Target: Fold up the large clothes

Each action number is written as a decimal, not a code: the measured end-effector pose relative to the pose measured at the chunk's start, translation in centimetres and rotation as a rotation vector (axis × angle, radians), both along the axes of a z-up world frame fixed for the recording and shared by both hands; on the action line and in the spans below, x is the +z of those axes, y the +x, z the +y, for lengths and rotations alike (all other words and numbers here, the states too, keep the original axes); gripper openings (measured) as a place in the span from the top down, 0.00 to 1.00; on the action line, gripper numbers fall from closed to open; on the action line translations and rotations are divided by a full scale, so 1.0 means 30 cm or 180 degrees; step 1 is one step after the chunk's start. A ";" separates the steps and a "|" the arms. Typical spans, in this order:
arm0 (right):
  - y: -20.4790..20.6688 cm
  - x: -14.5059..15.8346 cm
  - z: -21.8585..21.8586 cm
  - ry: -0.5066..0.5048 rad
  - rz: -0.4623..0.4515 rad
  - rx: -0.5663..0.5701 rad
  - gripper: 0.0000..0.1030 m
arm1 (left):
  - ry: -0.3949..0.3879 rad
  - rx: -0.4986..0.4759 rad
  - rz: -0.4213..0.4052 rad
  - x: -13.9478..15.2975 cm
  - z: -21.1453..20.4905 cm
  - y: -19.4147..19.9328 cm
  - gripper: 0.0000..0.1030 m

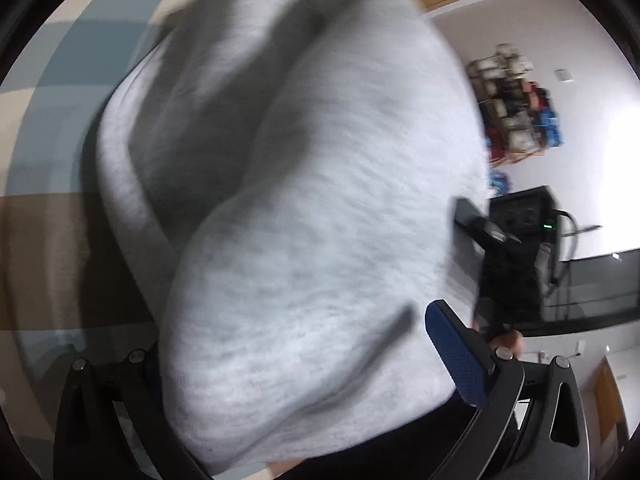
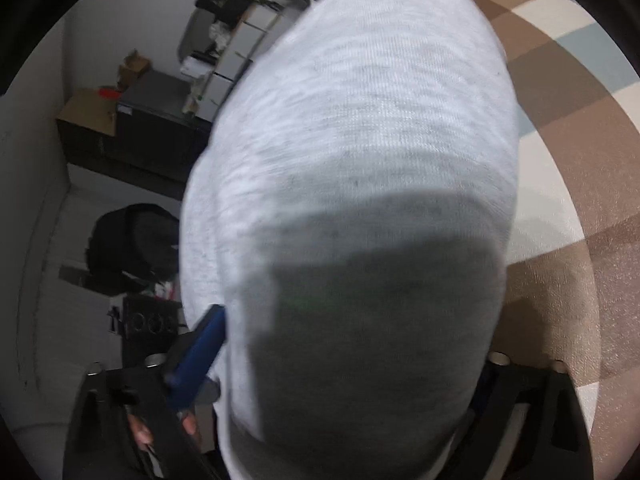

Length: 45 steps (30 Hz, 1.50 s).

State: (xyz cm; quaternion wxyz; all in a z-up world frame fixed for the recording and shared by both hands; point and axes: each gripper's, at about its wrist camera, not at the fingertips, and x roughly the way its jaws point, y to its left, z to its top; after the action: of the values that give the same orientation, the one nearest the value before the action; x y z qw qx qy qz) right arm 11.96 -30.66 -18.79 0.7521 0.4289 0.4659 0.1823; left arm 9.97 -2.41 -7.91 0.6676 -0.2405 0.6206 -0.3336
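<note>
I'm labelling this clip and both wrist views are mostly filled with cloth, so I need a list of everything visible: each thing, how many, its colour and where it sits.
garment: one, light grey knit, bunched, filling the middle of both wrist views, lying between each gripper's fingers
checked surface: one, brown, cream and pale blue, under the garment
shelf of clutter: one, mixed red, blue and beige, against the white wall in the left wrist view
black cabinet: one, black, by the wall in the right wrist view, cardboard boxes on top
left gripper: black frame, one blue finger pad showing, jaws wide
right gripper: black frame, one blue finger pad showing; grip unclear
</note>
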 end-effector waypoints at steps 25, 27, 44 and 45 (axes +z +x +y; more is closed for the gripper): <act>-0.032 0.023 -0.107 0.0219 -0.0056 -0.0287 0.51 | 0.0164 0.0213 -0.0205 0.040 0.080 0.046 0.14; -0.031 0.015 -0.112 0.0293 -0.0023 -0.0293 0.51 | 0.0231 0.0136 -0.0085 -0.018 0.059 0.053 0.14; -0.055 -0.039 -0.181 0.0471 -0.0062 -0.0121 0.50 | -0.0537 -0.0092 0.0317 -0.180 -0.204 0.140 0.01; -0.058 -0.031 -0.178 0.0421 -0.0083 -0.0121 0.51 | -0.0555 -0.0089 0.0211 -0.164 -0.201 0.135 0.02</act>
State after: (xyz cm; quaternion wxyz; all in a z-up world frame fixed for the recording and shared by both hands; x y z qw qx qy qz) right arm 10.22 -36.00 -19.71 0.7315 0.4841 0.4348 0.2039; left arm 14.02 -8.46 -12.82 0.6185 -0.3000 0.6143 -0.3875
